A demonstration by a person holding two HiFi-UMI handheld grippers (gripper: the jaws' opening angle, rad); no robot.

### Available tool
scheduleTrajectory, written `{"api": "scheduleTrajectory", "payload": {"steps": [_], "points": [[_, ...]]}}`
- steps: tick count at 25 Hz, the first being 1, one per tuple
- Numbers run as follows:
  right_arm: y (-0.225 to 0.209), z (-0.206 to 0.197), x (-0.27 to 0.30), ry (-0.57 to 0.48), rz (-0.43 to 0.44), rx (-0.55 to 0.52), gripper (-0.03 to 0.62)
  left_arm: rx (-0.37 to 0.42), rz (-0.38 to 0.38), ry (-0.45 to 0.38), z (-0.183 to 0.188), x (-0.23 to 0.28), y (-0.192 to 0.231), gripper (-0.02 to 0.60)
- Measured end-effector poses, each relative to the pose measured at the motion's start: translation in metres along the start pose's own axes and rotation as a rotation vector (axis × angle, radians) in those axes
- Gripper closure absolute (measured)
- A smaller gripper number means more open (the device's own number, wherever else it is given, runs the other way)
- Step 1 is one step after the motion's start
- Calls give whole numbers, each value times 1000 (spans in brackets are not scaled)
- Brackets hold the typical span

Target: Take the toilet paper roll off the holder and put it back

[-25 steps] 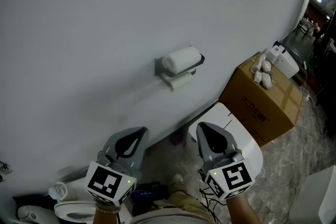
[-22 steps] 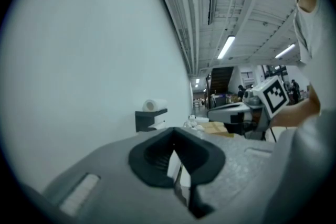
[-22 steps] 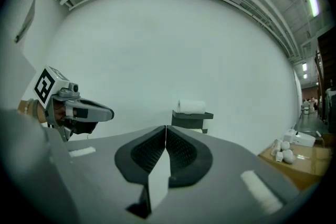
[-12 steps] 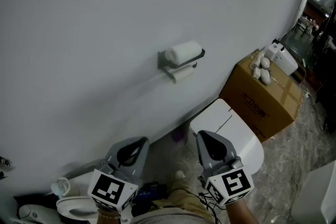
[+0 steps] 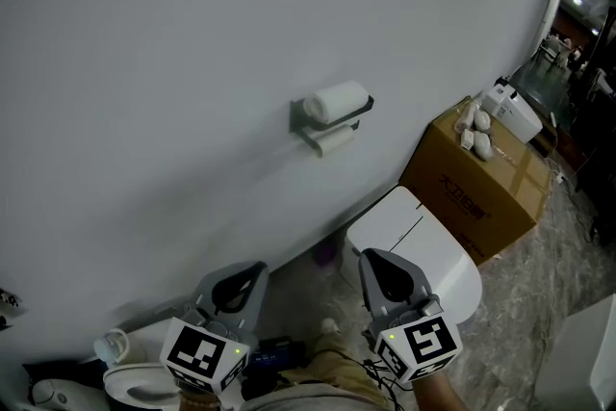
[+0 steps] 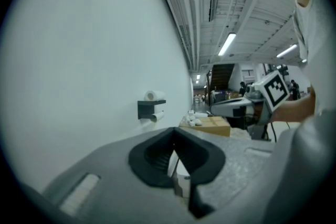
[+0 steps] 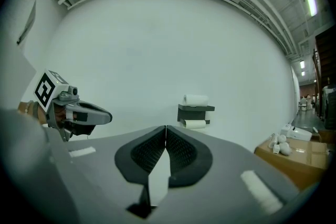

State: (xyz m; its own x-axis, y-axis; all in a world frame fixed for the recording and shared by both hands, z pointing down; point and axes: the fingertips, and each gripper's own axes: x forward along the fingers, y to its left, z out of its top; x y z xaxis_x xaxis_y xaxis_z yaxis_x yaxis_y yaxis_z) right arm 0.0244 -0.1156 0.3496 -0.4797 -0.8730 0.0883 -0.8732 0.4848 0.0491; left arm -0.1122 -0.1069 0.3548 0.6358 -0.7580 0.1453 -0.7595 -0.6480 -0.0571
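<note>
Two tools hang low and close to the person's body, both aimed at a pale wall (image 5: 192,63) where the toilet paper roll (image 5: 336,101) lies on its side on the flat top of a dark holder (image 5: 304,115), well apart from either of them. The left tool (image 5: 255,269) is closed with nothing between its jaws, the ribbed pads meeting at the tip in its own view; the right tool (image 5: 373,257) is likewise closed and empty, its pads pressed together along one seam. Held side by side with a gap between them, they read as a resting stance and not a reach, since neither has its jaws parted to take a roll. The roll appears to rest loose on the holder's top shelf, so a lift up and outward should free it, and the flat shelf should take it back as easily. A second roll (image 5: 334,141) hangs under the shelf, probably on the holder's bar, and looks the harder one to pull. Right of the holder a cardboard box (image 5: 481,192) stands against the wall with small white items (image 5: 476,132) on top, and a white toilet (image 5: 423,250) sits below the fixture, near the right tool, so the open approach seems to be from the front. It cannot be told whether the roll is yet to be taken or is already back
</note>
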Motion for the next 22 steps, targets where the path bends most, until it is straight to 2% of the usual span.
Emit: {"api": "scheduleTrajectory", "payload": {"steps": [22], "points": [[-6,1,3,15,-12,-17,589,-7,-26,-14,5,12,1,589]]}}
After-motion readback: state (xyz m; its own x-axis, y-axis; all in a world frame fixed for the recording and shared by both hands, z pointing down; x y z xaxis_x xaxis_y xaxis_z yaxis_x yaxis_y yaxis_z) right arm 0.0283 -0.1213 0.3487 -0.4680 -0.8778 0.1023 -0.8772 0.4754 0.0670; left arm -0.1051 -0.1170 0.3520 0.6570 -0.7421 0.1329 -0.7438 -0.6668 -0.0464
